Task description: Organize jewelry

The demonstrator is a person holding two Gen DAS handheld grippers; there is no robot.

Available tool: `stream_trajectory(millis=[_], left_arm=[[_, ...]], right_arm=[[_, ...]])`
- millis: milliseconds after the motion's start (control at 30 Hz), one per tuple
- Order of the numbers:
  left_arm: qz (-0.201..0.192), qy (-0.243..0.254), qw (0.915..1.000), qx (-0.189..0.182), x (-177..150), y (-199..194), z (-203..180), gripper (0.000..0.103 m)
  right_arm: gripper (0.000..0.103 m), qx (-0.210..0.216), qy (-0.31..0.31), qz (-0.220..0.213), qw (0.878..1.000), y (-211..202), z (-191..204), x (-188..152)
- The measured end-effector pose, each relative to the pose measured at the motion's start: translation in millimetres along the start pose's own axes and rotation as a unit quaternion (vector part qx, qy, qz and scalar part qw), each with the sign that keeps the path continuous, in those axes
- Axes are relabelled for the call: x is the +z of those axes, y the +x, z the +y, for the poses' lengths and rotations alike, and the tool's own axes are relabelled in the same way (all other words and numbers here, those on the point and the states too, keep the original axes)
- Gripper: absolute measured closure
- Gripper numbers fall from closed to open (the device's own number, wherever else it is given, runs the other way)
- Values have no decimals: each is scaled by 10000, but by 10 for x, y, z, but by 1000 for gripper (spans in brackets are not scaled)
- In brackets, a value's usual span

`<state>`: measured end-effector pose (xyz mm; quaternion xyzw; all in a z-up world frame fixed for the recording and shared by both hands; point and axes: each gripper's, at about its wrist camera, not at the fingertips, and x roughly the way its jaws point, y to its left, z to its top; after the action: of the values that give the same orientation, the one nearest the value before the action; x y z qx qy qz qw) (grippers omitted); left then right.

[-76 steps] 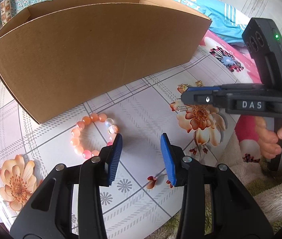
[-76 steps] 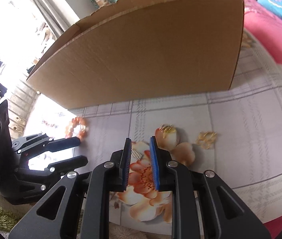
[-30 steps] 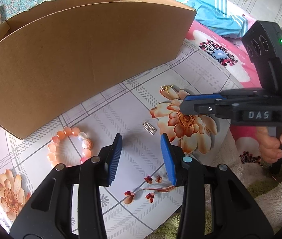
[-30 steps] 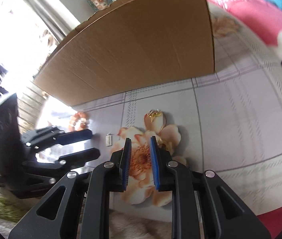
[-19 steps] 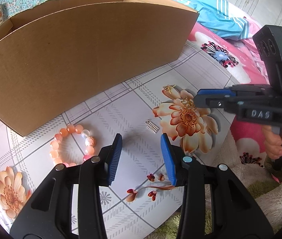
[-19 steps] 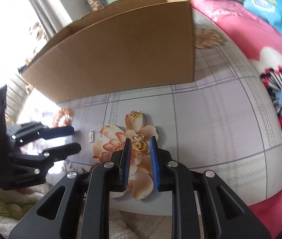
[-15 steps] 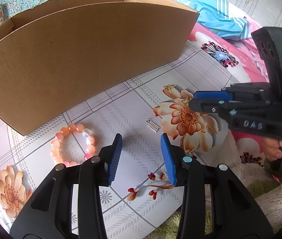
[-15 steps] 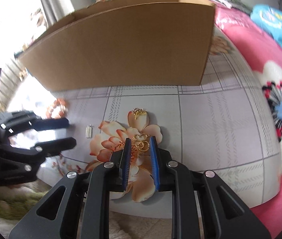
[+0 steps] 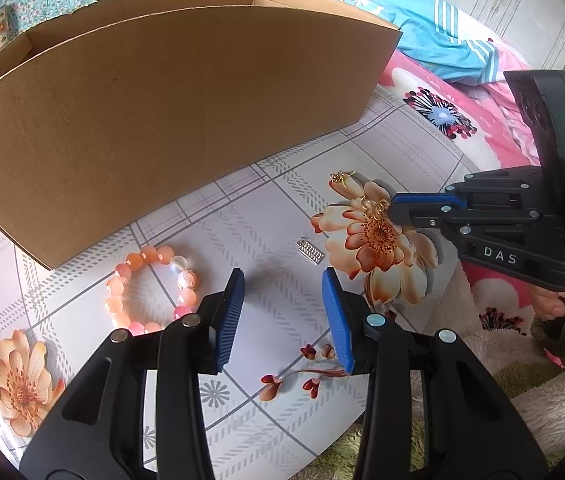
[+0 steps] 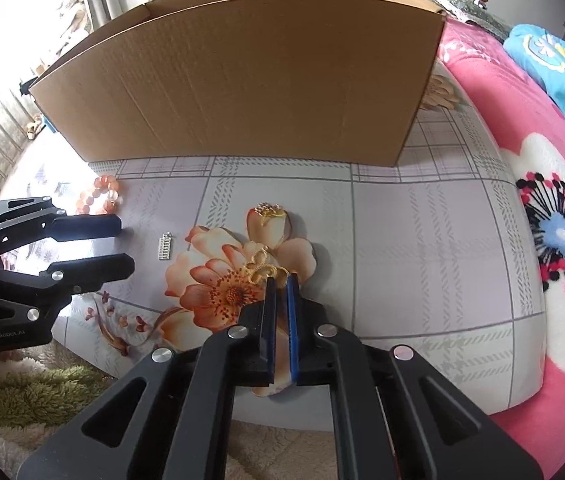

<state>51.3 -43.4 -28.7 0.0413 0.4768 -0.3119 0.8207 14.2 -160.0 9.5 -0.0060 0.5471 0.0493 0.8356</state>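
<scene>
Because the cardboard box (image 10: 242, 92) stands tall at the back of the table (image 10: 422, 240) and our right gripper (image 10: 278, 280) has its fingers pinched nearly shut on only the edge of the gold filigree charm (image 10: 261, 267) over the printed flower, we risk dropping it during the lift over the wall. Our left gripper (image 9: 282, 280) hovers half open and empty near the silver charm (image 9: 310, 252) and bead bracelet (image 9: 150, 284), where a careless reach could scatter them.

Right gripper (image 10: 280, 282) jaws pinched shut; left gripper (image 9: 282, 280) jaws parted.
</scene>
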Motion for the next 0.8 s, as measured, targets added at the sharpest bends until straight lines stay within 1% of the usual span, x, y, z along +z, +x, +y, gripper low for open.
stream_trajectory(millis=[67,200,267,333,400,500,600,633,667,800], left_arm=[[-2,1,10000,2,2,-1,0,65],[-11,14,10000,7,7,-16,0,65],[-13,17,10000,10,7,-20,3,65],[-12,15,10000,13,8,-20,1,65],[-8,13,10000,18,12,-19,-2,65],[-10,9,10000,35,8,-13,-6,65],[-8,7,10000,51,9,-6,-10,65],[-9,6,10000,52,10,-4,-11,65],[-8,8,10000,55,9,-1,-11,65],[-10,4,10000,50,12,3,-10,65]], right_arm=[[98,-68,110,-4,9999,-22,-105,-22],[98,-241,548,-6,9982,-44,-297,-31],[98,-183,662,-6,9976,-37,-334,-34],[98,-59,556,-70,9984,-40,-275,-38],[98,-31,336,-140,9993,-64,-188,-39],[98,-173,65,-176,9997,-23,-54,-42],[98,-209,67,-137,9997,21,-48,-48],[98,-208,66,-144,9997,23,-36,41],[98,-227,34,-132,9996,23,-36,46],[98,-496,-36,-110,9987,37,-47,72]])
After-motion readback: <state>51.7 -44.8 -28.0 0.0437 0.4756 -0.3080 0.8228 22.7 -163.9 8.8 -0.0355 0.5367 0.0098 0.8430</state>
